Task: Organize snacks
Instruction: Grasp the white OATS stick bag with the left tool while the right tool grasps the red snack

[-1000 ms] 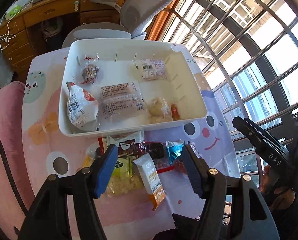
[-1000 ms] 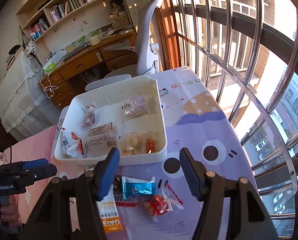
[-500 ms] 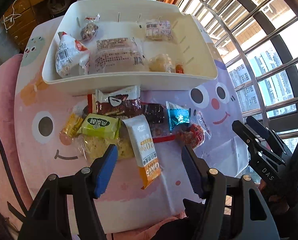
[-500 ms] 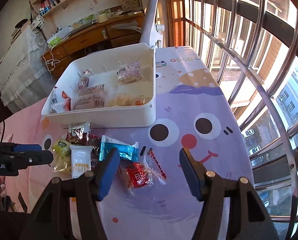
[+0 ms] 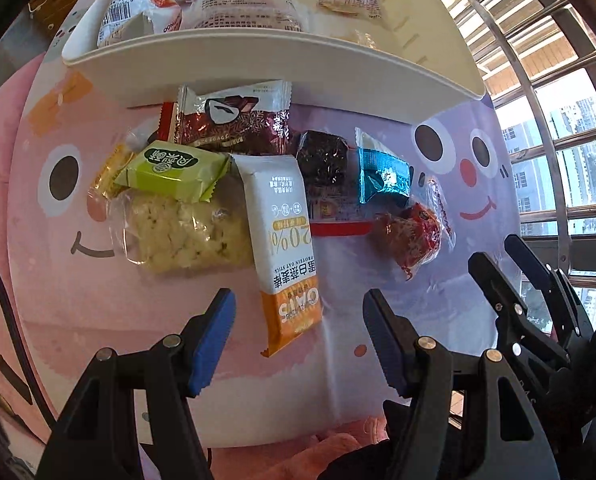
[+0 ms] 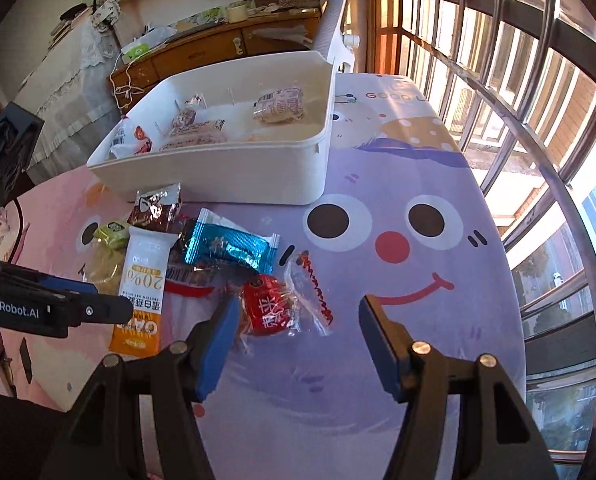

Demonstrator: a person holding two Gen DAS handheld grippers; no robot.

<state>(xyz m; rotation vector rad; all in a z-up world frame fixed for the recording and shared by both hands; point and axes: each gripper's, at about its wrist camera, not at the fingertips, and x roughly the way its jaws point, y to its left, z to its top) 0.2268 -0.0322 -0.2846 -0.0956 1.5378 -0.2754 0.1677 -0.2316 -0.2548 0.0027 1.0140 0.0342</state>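
Observation:
A pile of loose snacks lies on the cartoon tablecloth in front of a white bin (image 5: 257,60) (image 6: 225,168) that holds several packets. My left gripper (image 5: 298,312) is open just above the orange end of a white oat bar (image 5: 285,240) (image 6: 141,280), nothing between its pads. My right gripper (image 6: 293,320) is open over a red-wrapped snack (image 6: 265,308) (image 5: 414,236) in clear film, whose left part sits by the left finger. Beside these lie a blue foil packet (image 6: 225,248) (image 5: 382,176), a green packet (image 5: 173,168), a pale rice cake (image 5: 181,232) and a brown chocolate packet (image 5: 233,120).
The table's near edge runs just below both grippers. Window bars (image 6: 518,80) stand along the right side. A white chair (image 6: 338,20) and a wooden desk (image 6: 225,48) stand behind the bin. The right gripper shows at the right edge of the left wrist view (image 5: 530,300).
Both grippers have sunk toward the snack pile, which now looks much larger. The left one went from over the bin's front to over the oat bar. Openings are unchanged.

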